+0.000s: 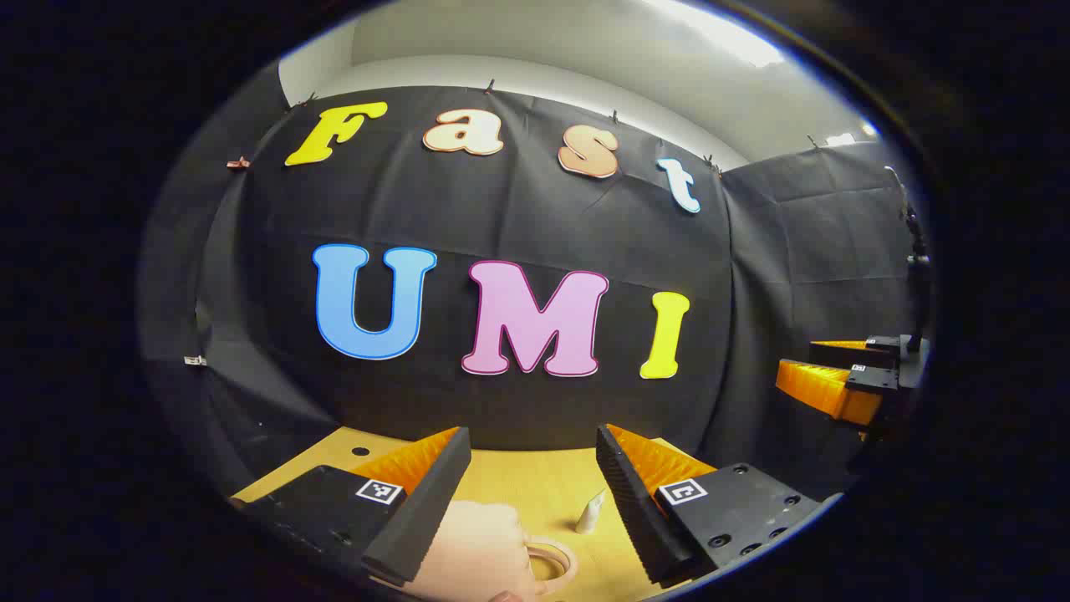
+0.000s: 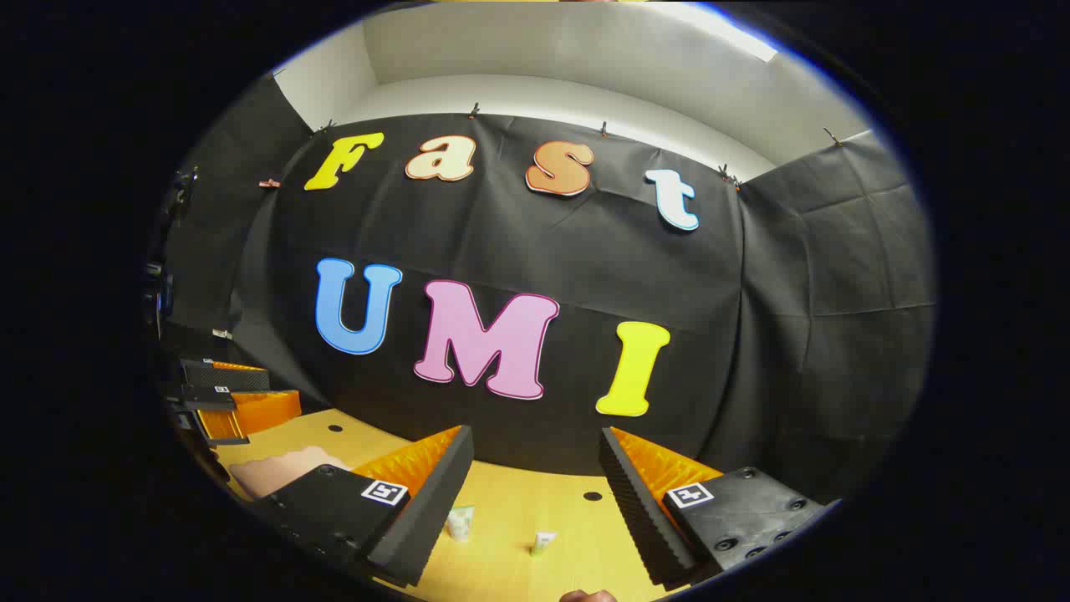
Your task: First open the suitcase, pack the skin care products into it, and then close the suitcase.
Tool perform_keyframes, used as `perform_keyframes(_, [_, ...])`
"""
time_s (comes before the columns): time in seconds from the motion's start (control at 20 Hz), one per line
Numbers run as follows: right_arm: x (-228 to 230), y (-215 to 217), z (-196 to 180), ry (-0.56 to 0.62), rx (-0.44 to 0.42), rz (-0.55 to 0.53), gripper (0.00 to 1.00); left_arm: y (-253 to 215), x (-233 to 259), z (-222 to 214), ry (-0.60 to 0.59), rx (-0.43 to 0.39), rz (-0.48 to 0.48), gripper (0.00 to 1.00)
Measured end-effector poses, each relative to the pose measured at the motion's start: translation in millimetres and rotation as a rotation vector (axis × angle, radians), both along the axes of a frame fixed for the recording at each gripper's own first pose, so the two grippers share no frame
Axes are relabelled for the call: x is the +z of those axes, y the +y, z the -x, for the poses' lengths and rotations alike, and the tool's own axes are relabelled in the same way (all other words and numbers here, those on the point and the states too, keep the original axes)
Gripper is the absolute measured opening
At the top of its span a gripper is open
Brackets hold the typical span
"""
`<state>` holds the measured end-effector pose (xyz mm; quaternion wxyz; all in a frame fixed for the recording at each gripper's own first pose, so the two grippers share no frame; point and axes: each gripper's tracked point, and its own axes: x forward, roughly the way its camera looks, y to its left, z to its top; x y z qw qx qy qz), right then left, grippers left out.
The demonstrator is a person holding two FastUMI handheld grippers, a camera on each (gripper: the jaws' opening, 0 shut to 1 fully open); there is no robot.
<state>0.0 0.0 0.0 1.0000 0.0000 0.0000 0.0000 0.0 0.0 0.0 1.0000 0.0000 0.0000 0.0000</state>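
My left gripper (image 1: pixel 532 439) is held open above the near part of the wooden table (image 1: pixel 518 481). Below its fingers lies a pale pink suitcase (image 1: pixel 481 548) with a ring-shaped handle (image 1: pixel 553 564), its lid down as far as I can tell. A small white bottle (image 1: pixel 590 512) stands just right of it. My right gripper (image 2: pixel 535 435) is open too, with nothing between its fingers. Under it on the table stand two small skin care tubes (image 2: pixel 460 522) (image 2: pixel 543 543). The pink suitcase (image 2: pixel 280 470) lies at the left in the right gripper view.
The right gripper (image 1: pixel 836 376) hangs at the far right edge of the left gripper view, and the left gripper (image 2: pixel 230 401) at the far left of the right gripper view. Black cloth walls close the table at the back and sides. Small round holes (image 2: pixel 592 497) dot the tabletop.
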Motion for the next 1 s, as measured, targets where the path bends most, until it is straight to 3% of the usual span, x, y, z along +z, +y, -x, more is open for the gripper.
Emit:
perform_keyframes(0.55, [-11.0,-33.5,6.9,0.034,-0.071,-0.032,0.96,-21.1,-9.7,-27.2,0.043,-0.064,0.001,0.95])
perform_keyframes(1.0, [-16.2,-23.6,0.4,0.040,-0.052,-0.046,0.96,-27.3,-53.5,-26.2,0.206,-0.130,0.039,0.95])
